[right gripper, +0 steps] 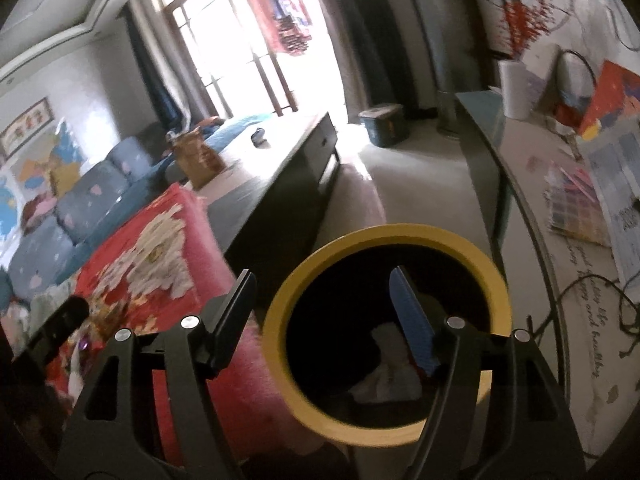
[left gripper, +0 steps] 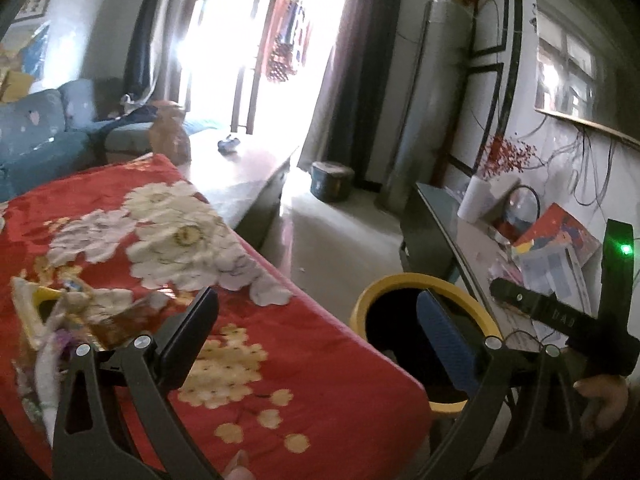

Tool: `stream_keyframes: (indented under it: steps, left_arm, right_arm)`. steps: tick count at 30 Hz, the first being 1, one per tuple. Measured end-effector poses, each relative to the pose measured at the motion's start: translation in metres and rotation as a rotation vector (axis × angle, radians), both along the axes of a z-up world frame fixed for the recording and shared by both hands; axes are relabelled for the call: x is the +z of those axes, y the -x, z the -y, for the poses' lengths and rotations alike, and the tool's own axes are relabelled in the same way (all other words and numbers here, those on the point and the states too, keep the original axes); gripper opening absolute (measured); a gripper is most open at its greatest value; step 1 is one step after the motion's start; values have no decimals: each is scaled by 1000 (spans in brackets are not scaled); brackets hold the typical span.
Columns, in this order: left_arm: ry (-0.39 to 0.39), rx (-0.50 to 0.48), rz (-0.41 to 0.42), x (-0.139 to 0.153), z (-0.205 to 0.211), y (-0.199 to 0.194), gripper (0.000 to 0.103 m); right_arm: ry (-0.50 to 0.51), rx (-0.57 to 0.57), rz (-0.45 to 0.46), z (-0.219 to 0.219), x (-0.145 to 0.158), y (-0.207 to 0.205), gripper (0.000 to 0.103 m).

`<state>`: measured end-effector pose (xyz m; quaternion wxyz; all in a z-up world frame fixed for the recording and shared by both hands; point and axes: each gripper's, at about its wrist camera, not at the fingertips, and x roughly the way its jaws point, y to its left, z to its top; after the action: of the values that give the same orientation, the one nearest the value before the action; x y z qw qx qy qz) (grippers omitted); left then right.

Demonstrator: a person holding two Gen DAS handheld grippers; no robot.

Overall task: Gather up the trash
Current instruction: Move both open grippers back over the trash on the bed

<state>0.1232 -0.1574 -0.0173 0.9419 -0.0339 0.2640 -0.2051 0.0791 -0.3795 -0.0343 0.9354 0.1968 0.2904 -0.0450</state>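
Note:
A yellow-rimmed bin point(left gripper: 362, 300) point(right gripper: 384, 236) stands on the floor beside a surface covered by a red floral blanket point(left gripper: 248, 360) point(right gripper: 132, 272). In the right wrist view, crumpled white tissue point(right gripper: 384, 380) lies at the bottom of the bin. A heap of wrappers and tissue point(left gripper: 60, 312) rests on the blanket at the left. My left gripper point(left gripper: 320, 328) stands wide open with nothing between its fingers, spanning the blanket's edge and the bin. My right gripper point(right gripper: 324, 316) hangs open and empty over the bin's mouth. Its body point(left gripper: 560, 320) shows in the left wrist view.
A long dark low table point(left gripper: 240, 176) with a brown paper bag point(left gripper: 170, 136) runs toward the bright window. A blue sofa point(left gripper: 36, 132) is at the left. A glass-topped side table point(right gripper: 560, 240) holds papers, cables and a white roll point(right gripper: 516, 88). A teal box point(left gripper: 332, 182) sits on the floor.

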Motion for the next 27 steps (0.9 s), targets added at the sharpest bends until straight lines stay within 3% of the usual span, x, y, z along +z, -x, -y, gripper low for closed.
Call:
stream_keyframes:
  steps: [6,9,27]
  left_arm:
    - [6,39,29,6,-20,10,96]
    - [11,65,40,10,-31,14,96]
    - [45,220,61,18,-96,22,96]
  right_arm:
    - [41,99,9,-34,6,-1,62]
    - [56,134,22,-46,10,0,70]
    - [109,320,56,-108,27,3,71]
